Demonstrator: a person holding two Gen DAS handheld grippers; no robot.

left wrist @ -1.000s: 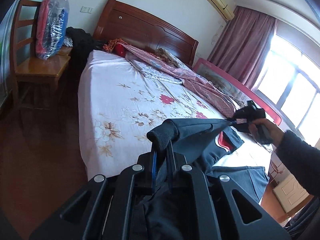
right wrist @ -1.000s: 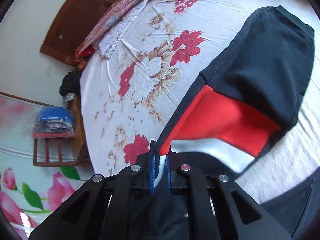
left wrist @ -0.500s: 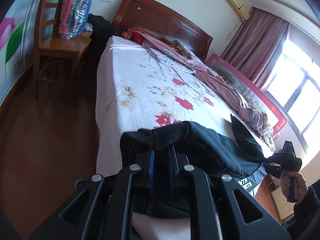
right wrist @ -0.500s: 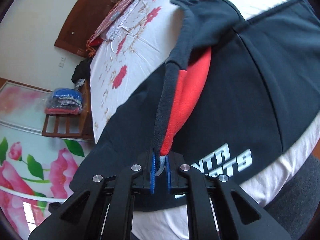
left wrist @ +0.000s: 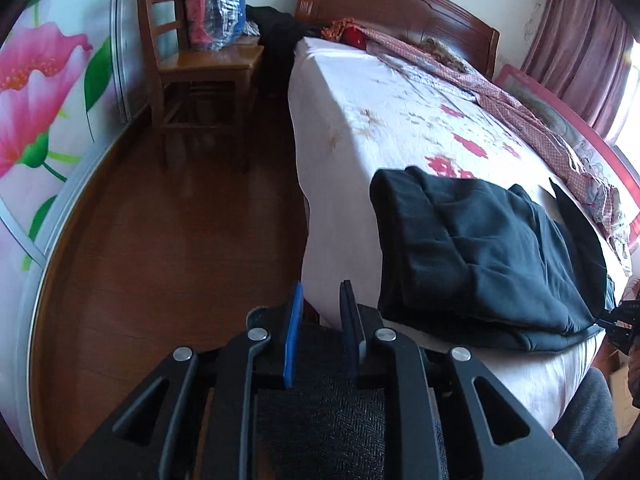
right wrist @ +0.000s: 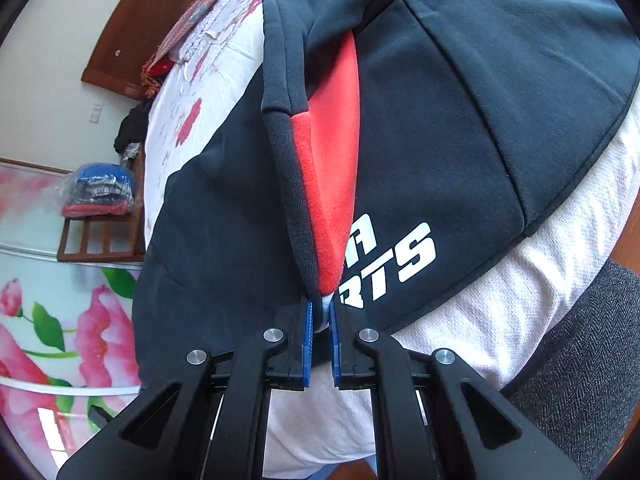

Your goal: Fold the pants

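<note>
Left tongs (left wrist: 321,300): jaws parted by a narrow gap and opening, nothing between the blue pads (left wrist: 295,312). They hang off the near corner of the bed (left wrist: 340,152), tips over the mattress edge and the brown wood floor (left wrist: 160,240), clear of the cloth.

Right tongs (right wrist: 320,316): jaws closed on the pants (right wrist: 460,100), pinching the lower end of a black ribbed edge where it meets a red panel (right wrist: 332,184); a sliver of white fabric shows between the pads. From the grip, the ribbed edge and red panel run up over the rest of the garment.

Pants: black, lying in a folded heap on the near end of the bed, on the white floral sheet (right wrist: 500,300). White lettering (right wrist: 392,264), partly hidden by the red panel, shows on the layer under the grip. In the left wrist view the heap (left wrist: 480,248) sits just to the right of the left tongs, not touching them, with the right tongs' black tip at the far right edge of the heap.

Surroundings: wooden chair (left wrist: 192,60) beside the bed carrying a clear plastic bag of clothes (left wrist: 212,0); wooden headboard (left wrist: 400,4); a rumpled pink patterned cover (left wrist: 520,108) along the bed's far side; flower-printed wardrobe panel (left wrist: 36,92) on the left.
</note>
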